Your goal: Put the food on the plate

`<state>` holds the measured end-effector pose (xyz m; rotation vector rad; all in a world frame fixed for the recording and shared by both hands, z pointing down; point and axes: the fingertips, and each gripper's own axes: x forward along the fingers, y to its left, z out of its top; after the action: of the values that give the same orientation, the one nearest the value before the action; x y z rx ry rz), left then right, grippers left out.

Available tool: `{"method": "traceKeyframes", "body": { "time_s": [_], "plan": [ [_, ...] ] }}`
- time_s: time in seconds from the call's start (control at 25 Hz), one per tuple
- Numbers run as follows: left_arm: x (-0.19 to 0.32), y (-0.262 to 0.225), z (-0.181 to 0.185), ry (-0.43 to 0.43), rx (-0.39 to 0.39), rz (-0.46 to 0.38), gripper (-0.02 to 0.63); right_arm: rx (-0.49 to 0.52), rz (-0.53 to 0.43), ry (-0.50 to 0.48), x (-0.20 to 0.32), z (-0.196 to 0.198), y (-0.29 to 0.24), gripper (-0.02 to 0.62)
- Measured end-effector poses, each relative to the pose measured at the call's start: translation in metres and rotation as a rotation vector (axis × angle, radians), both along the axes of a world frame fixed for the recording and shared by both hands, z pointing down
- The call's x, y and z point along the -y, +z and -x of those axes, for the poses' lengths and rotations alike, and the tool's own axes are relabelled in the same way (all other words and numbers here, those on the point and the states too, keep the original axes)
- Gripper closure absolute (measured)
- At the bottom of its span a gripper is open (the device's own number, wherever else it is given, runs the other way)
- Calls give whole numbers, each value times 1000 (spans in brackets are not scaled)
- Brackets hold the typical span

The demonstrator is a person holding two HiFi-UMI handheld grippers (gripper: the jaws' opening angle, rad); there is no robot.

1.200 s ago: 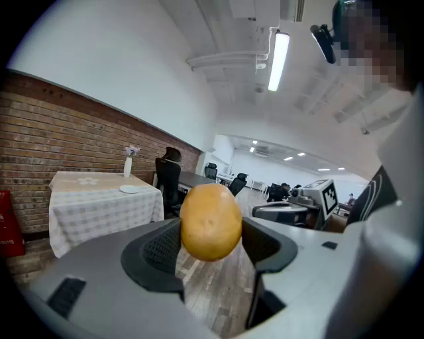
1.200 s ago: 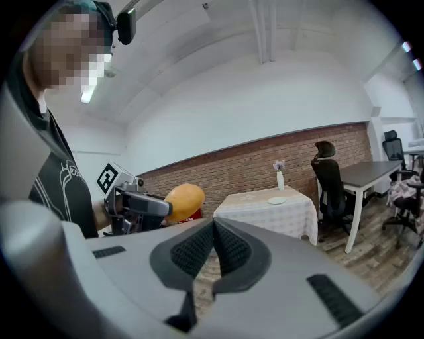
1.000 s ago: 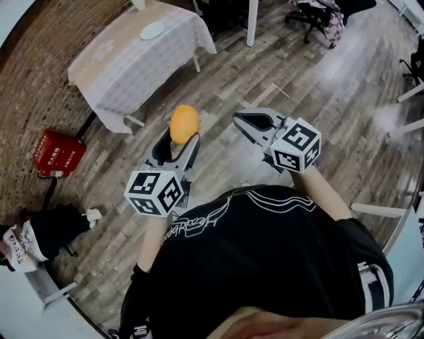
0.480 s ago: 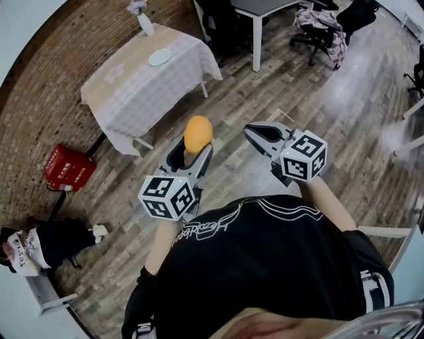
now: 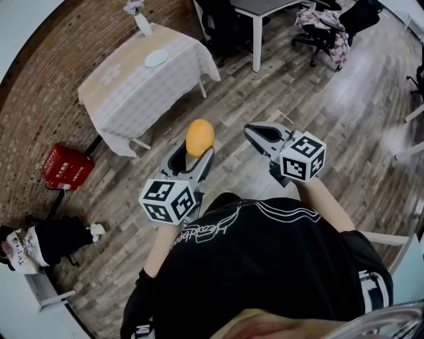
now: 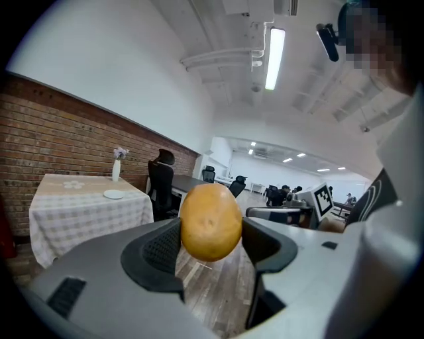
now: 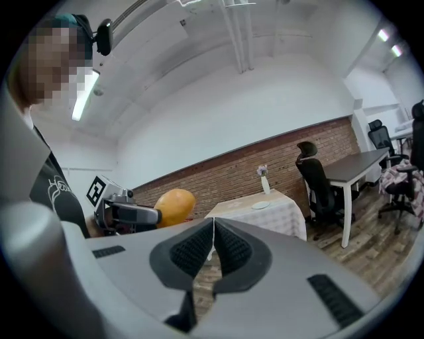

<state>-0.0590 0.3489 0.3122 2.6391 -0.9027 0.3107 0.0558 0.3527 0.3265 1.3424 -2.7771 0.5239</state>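
An orange-yellow, egg-shaped piece of food (image 5: 199, 137) (image 6: 211, 222) is clamped between the jaws of my left gripper (image 5: 191, 149) (image 6: 211, 242), held out in front of the person above the wooden floor. In the right gripper view the food (image 7: 173, 206) shows at the left. A small white plate (image 5: 156, 59) (image 6: 113, 194) (image 7: 260, 205) lies on a cloth-covered table (image 5: 126, 83) well ahead to the left, next to a vase with flowers (image 5: 139, 21). My right gripper (image 5: 255, 136) (image 7: 213, 246) is shut with nothing in it, level with the left one.
A red box (image 5: 64, 168) sits on the floor by the brick wall, and a dark bag (image 5: 56, 237) lies nearer. Office chairs (image 5: 323, 23) and a desk (image 5: 262, 6) stand at the back. The person's black shirt (image 5: 265, 265) fills the lower view.
The table and plate have come a little nearer and lower in the head view as the person walked forward. Both grippers keep their hold and spacing.
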Motion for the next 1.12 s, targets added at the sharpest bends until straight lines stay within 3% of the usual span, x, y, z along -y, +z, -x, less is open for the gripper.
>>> {"method": "traceKeyframes", "body": {
  "time_s": [0.52, 0.88, 1.12],
  "plan": [
    [107, 20, -14, -6, 12, 38, 321, 22, 51, -53, 104, -2, 28, 598],
    [253, 32, -32, -39, -19, 65, 321, -27, 74, -88, 244, -19, 35, 598],
    [353, 50, -24, -103, -33, 103, 321, -60, 114, -156, 340, -7, 47, 598]
  ]
}}
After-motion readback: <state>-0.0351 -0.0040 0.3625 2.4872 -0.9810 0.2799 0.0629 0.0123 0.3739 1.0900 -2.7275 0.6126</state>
